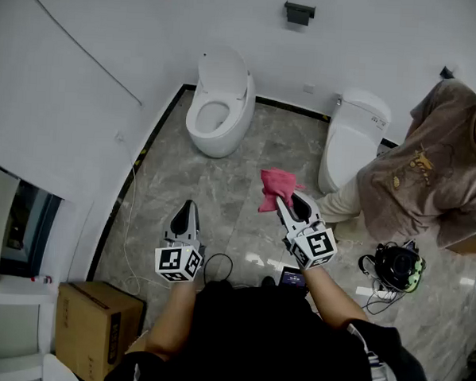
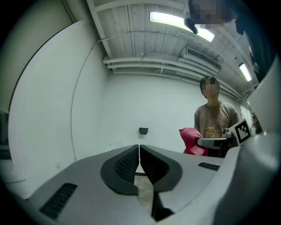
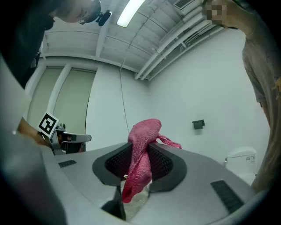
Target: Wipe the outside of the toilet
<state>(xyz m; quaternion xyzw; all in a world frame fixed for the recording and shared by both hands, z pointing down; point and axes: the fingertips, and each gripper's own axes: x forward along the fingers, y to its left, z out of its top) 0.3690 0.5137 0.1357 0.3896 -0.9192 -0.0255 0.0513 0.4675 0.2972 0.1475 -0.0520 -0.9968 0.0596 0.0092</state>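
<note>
Toilet [image 1: 218,105] ahead; right gripper [image 1: 283,202] (jaws clamped) holds cloth [image 1: 273,185].

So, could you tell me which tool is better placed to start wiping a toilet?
Right, likely: the right tool grips the pink cloth; the left tool is shut and empty.

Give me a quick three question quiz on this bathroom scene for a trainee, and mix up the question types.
1. True or false: the left gripper is shut with nothing between its jaws.
2. What does the right gripper hold? A) sponge B) pink cloth C) brush
3. Fill in: in the head view, the open-lidded toilet stands to the ___ of the closed toilet.
Key: 1 true; 2 B; 3 left.
</note>
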